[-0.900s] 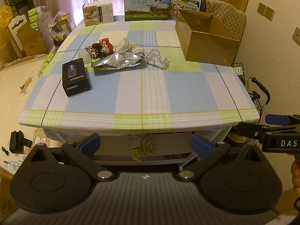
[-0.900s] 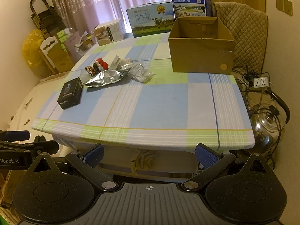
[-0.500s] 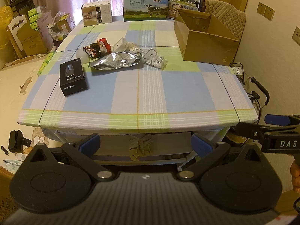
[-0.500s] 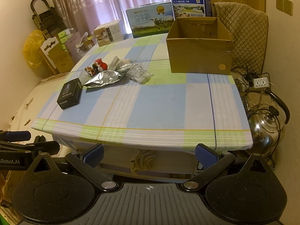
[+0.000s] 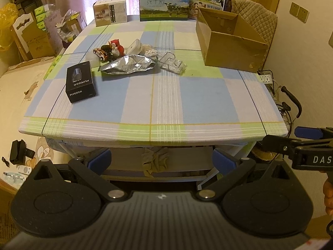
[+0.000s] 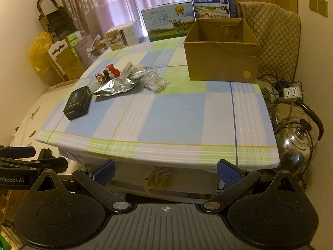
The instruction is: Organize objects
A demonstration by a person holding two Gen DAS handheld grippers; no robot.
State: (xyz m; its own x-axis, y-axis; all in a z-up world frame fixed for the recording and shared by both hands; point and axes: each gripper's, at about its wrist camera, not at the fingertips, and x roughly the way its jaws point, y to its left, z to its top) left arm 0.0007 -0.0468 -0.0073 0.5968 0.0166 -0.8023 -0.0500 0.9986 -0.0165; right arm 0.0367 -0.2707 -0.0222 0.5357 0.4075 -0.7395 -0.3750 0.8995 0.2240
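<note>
Both views sit slightly closer to the bench (image 5: 187, 104) than a moment back; objects unmoved. Left gripper (image 5: 160, 160) and right gripper (image 6: 165, 171) hang off the near edge, jaws spread, holding nothing, likely pre-approach. Clutter at 11 o'clock: black box (image 5: 80, 81), foil pouch (image 5: 128, 65), red figurine (image 5: 116, 46), toy car (image 5: 101, 53). Cardboard box (image 6: 222, 59) at 1 o'clock looks empty, probably the drop target.

Both the left claw (image 5: 161, 159) and the right claw (image 6: 165, 171) are spread wide, holding nothing.
</note>
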